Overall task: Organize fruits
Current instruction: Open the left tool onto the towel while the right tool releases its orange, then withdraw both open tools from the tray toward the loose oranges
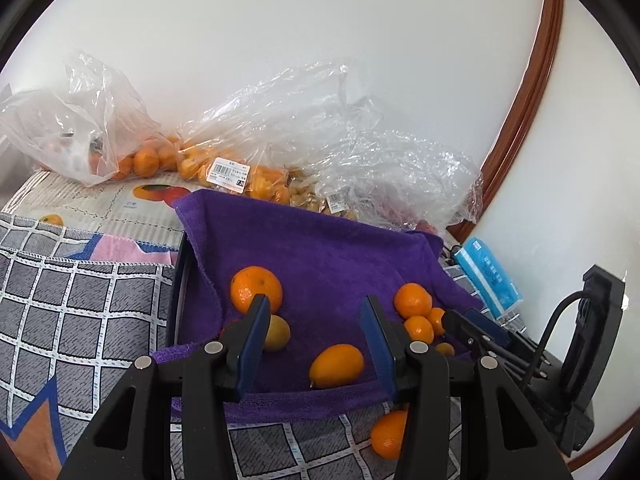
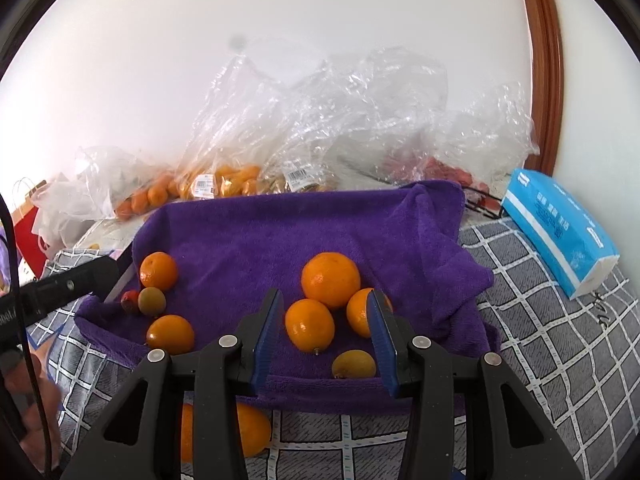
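Purple towel (image 2: pixel 288 232), orange fruits (image 2: pixel 330 280)

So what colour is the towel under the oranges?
Purple. The towel shows best in the right wrist view.

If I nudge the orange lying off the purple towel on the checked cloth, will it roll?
Probably: the orange looks round and sits loose on the flat checked cloth, with no fold shown holding it. Its smooth peel may slip between the pads; the right gripper hangs open above it.

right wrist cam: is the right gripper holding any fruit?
No. The right gripper is open and empty, its blue pads apart above the oranges lying loose on the purple towel.
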`<act>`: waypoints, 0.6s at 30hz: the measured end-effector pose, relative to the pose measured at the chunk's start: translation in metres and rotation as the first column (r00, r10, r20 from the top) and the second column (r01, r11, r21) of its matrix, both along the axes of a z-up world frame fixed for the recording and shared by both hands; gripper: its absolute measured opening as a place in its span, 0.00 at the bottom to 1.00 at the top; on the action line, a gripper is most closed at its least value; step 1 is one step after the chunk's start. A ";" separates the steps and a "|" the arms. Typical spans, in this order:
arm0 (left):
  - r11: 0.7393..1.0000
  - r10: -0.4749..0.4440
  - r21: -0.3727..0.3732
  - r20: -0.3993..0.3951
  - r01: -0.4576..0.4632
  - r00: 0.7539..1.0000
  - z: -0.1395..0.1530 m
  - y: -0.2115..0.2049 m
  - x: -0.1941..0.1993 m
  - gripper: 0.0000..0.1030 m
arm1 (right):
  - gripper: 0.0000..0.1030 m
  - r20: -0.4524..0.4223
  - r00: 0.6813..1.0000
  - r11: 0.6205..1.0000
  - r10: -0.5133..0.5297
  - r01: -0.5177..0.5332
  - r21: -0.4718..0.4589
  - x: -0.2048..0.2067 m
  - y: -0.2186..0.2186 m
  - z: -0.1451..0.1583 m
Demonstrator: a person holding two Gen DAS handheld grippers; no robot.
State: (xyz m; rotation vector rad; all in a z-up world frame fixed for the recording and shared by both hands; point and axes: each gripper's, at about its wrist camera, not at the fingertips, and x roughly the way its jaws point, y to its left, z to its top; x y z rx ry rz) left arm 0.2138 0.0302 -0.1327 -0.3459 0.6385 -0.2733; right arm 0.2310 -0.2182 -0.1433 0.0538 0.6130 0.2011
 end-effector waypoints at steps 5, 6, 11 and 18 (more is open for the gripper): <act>0.998 -0.031 -0.052 -0.005 0.031 1.000 0.005 0.006 -0.003 0.44 | 0.45 -0.032 0.999 0.999 0.018 -0.017 0.043 0.002 -0.003 -0.001; 0.998 -0.032 -0.059 0.001 0.032 0.999 0.007 0.007 -0.004 0.44 | 0.45 -0.059 0.998 0.999 0.019 -0.016 0.045 0.004 -0.002 -0.001; 0.997 -0.012 -0.078 0.009 0.012 1.000 0.015 0.015 -0.005 0.49 | 0.45 -0.093 0.995 0.999 0.032 -0.028 0.047 -0.014 0.003 0.002; 0.999 0.021 -0.039 0.006 -0.021 1.000 0.039 0.024 -0.015 0.56 | 0.45 -0.145 0.988 0.998 0.049 -0.042 0.052 -0.041 0.015 -0.001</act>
